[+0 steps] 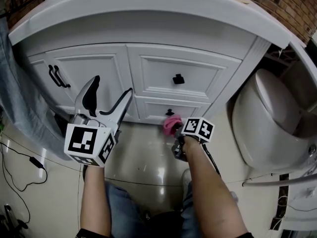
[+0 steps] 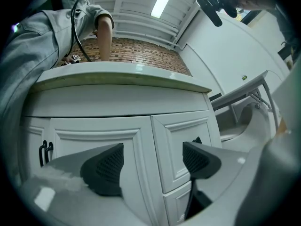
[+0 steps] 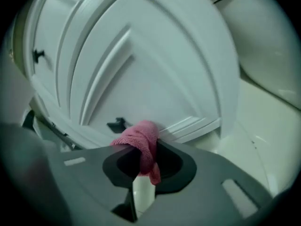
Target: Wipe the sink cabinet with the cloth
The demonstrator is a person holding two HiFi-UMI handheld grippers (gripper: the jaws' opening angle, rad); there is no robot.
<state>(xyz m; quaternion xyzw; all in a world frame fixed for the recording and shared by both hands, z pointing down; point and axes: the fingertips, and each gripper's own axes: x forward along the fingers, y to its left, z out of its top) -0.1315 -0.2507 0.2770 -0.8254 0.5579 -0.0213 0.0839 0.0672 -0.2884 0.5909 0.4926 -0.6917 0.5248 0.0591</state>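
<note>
Gripping one pink cloth (image 3: 141, 140), the right gripper (image 3: 143, 166) has its jaws clenched on the fabric. The cloth's long axis runs along the jaws: a thin tail lies back between the pads, and a bunched wad sticks out past the tips, pointing at the sink cabinet (image 1: 99, 58). That wad seems to touch the lower of two drawers (image 1: 190, 109), though blur makes the contact hard to confirm. Just left of the jaws sits that drawer's single black knob (image 1: 170, 112). The upper drawer (image 1: 203, 71) above carries a second knob (image 1: 178, 79).

The left gripper (image 2: 155, 166) has its jaws released, wide apart with nothing between them, aimed at the cabinet front. Left of its jaws is one door (image 2: 94, 140) with dark bar handles (image 1: 57, 76), apparently two. One white toilet (image 1: 267, 123) stands right of the right jaws.
</note>
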